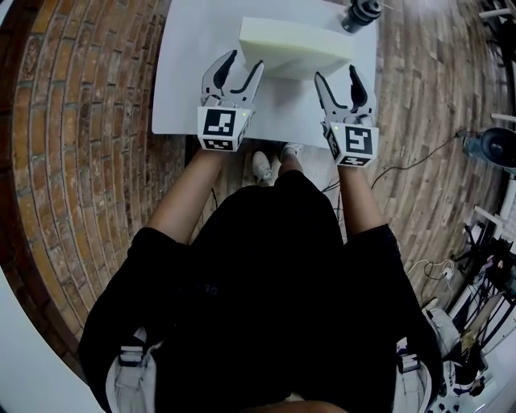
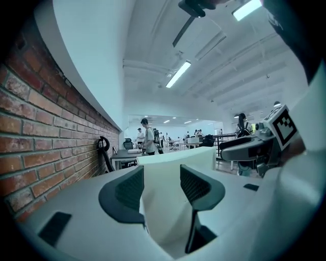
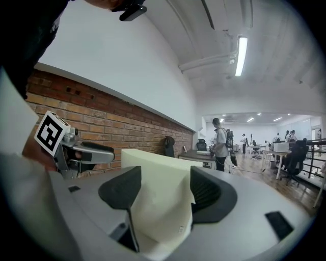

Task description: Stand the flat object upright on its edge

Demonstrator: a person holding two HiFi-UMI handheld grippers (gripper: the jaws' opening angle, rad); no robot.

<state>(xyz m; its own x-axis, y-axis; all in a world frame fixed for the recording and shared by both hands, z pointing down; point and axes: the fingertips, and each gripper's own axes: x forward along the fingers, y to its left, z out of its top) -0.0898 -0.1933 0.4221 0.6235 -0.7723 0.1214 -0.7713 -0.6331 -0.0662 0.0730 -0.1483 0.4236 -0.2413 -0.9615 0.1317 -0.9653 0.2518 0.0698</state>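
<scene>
A thick pale-yellow foam slab (image 1: 294, 44) lies on the white table (image 1: 185, 97), at its far middle. My left gripper (image 1: 244, 63) is at the slab's near left corner and my right gripper (image 1: 335, 73) at its near right corner. Both have their jaws spread wide. In the left gripper view the foam (image 2: 173, 168) rises just past and between the dark fingers (image 2: 127, 196), and my right gripper (image 2: 254, 145) shows beside it. The right gripper view shows the foam (image 3: 158, 168) filling the gap between the pads (image 3: 209, 196). I see no pad squeezing it.
A dark round device (image 1: 360, 12) stands at the table's far right corner. The near table edge (image 1: 266, 137) runs just behind the marker cubes. Brick floor surrounds the table, with cables and gear (image 1: 492, 149) to the right. Distant desks and people show in the gripper views.
</scene>
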